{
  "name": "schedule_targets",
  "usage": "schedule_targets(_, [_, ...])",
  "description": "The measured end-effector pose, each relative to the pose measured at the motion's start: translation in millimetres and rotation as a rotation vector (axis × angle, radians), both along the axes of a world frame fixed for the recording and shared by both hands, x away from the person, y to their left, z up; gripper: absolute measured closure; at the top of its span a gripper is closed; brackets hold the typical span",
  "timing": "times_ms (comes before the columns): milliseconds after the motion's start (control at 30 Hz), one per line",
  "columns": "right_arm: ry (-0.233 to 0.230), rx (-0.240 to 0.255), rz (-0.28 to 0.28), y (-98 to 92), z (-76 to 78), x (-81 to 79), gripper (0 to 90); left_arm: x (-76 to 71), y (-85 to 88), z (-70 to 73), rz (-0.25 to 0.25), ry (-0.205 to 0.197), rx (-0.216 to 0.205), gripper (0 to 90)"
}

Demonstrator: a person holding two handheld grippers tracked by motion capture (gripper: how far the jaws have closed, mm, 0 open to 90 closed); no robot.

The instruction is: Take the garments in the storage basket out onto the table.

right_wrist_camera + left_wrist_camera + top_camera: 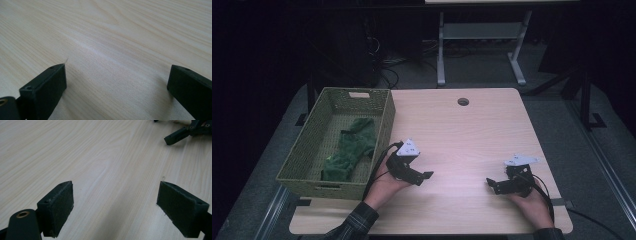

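grippers parked on bare wood, cloth already in the basket

left gripper (426, 175) rests low over the table (472, 135), just right of the basket's near right corner, with its jaws spread wide. in the left gripper view its two black pads (58, 206) stand far apart with nothing but pale wood grain between them. right gripper (490, 184) sits near the table's near right edge, also wide and empty; in its own view the pads (53, 83) frame bare wood. the two tools are well apart, tips turned toward each other, and the right one's jaw tip shows at the far right corner of the left gripper view.

outward from the tools, the woven green basket (384, 122) stands on the left side of the table, overhanging its left edge a little. a green cloth (352, 147), crumpled and long, lies inside it, running from the near left of the basket floor toward the far middle. it touches neither gripper.

judging from this layout, the work looks either finished or at rest between moves. if the cloth is to be handled again, the left gripper is the closer tool. doing it well means lifting clear over the basket's near right wall rather than dragging across the rim, keeping the jaws wide until they straddle a raised fold, then pinching a thick bunch so the fabric does not slip. the basket is light, so a snag on the weave could shift it farther off the edge.
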State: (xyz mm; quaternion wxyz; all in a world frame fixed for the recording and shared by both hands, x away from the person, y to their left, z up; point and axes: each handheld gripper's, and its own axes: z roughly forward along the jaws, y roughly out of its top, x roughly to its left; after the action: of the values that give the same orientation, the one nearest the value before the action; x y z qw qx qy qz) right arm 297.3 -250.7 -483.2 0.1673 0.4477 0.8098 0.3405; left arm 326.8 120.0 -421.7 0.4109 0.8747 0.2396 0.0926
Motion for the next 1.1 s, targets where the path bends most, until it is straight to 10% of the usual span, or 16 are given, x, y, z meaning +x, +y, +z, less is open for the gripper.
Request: schedule_targets(1100, [-0.001,-0.001,-0.002,0.1,0.0,-0.2,2.0,17.9,4.9,46.8,-0.061,0.021,-0.025,13.4])
